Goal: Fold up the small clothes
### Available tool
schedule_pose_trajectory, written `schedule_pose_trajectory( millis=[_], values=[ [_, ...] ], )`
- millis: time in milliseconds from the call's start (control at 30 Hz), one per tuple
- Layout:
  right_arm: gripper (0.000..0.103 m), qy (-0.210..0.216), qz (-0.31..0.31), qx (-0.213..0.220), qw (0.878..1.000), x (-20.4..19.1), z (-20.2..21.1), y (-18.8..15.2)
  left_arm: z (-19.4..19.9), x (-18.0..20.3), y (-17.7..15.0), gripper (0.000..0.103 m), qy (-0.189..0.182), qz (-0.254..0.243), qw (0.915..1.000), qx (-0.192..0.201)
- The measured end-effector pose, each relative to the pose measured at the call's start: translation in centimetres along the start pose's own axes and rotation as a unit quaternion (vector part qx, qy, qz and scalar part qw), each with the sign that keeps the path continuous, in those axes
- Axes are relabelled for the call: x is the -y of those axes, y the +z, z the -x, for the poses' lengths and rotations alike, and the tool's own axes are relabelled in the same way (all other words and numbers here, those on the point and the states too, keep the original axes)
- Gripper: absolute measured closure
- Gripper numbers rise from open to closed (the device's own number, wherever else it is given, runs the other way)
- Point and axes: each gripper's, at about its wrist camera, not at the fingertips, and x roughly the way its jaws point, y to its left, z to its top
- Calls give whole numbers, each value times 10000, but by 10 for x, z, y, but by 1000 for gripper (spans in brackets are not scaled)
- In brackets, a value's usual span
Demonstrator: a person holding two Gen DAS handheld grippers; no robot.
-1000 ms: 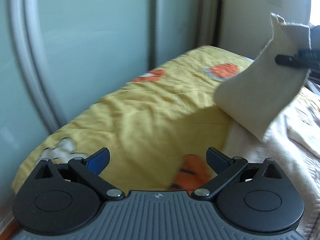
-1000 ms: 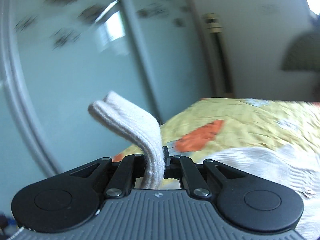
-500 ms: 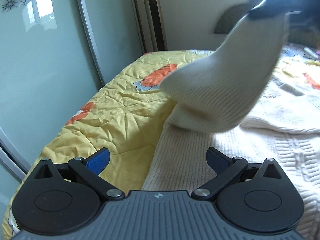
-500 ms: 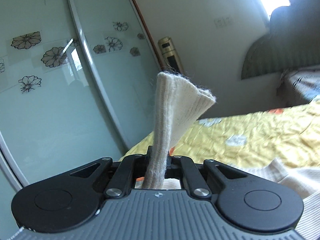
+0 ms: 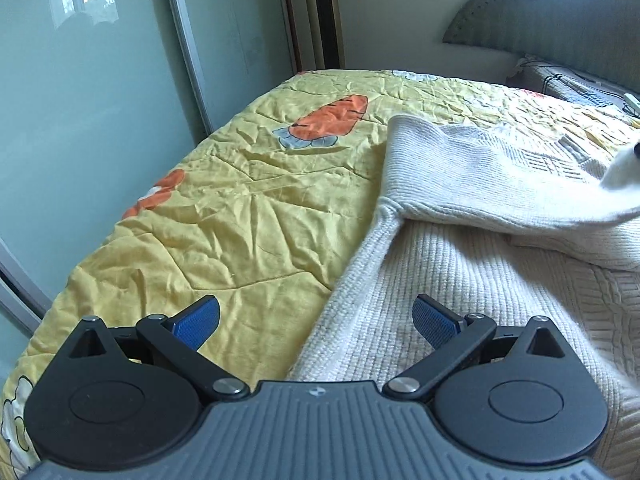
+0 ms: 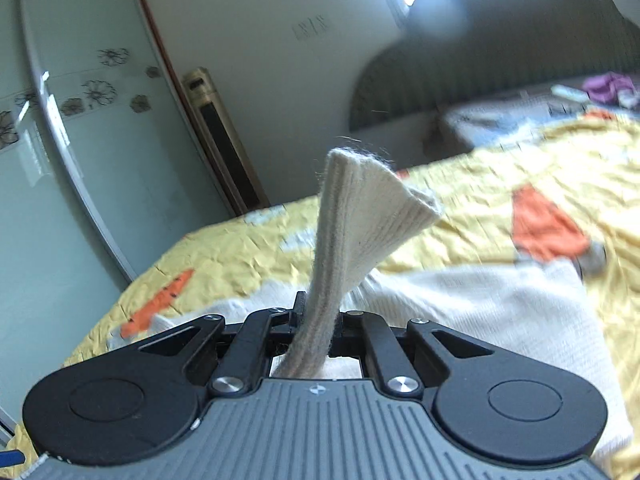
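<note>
A cream knitted sweater [image 5: 460,280] lies on a yellow quilt [image 5: 240,220] with orange carrot prints. One sleeve [image 5: 480,184] is folded across the body toward the right. My left gripper [image 5: 316,320] is open and empty, low over the sweater's left edge. My right gripper [image 6: 320,316] is shut on the sleeve's ribbed cuff [image 6: 368,208], which sticks up between the jaws; the sweater body [image 6: 500,312] lies below it. The right gripper itself is out of the left wrist view, apart from a blurred pale patch at the right edge.
Sliding glass wardrobe doors [image 5: 80,120] run along the bed's left side. A tall slim tower unit [image 5: 324,12] stands in the corner. A padded headboard [image 5: 560,20] and pillows are at the far end. Small items [image 6: 600,88] lie near the headboard.
My right gripper has carried the cuff to the right and down, so the sleeve now lies across the sweater body. My left gripper's view has swung from the bed edge toward the sweater.
</note>
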Motion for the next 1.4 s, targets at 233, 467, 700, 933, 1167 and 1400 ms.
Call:
schedule_pose_trajectory(
  millis=[233, 467, 700, 933, 1167, 1400],
  values=[
    [83, 110, -436, -410, 9981, 20, -2, -17, -1, 9, 2, 0, 7, -132, 9999, -2],
    [70, 200, -828, -785, 9933, 48, 4, -31, -5, 12, 4, 0, 73, -237, 9997, 42],
    [80, 360, -1510, -783, 9848, 73, 6, -38, -24, 11, 25, 0, 479, -553, 9969, 287],
    [91, 460, -1154, -761, 9893, 53, 3, -28, -58, 26, 41, 0, 118, -1037, 9945, 133],
    [91, 1309, -955, -471, 9857, -2, 8, 22, -88, 16, 58, 0, 263, -629, 9977, -16],
    [92, 2931, -314, 224, 9553, -78, 26, 60, -104, -38, 55, 0, -191, 757, 9964, -331]
  ],
)
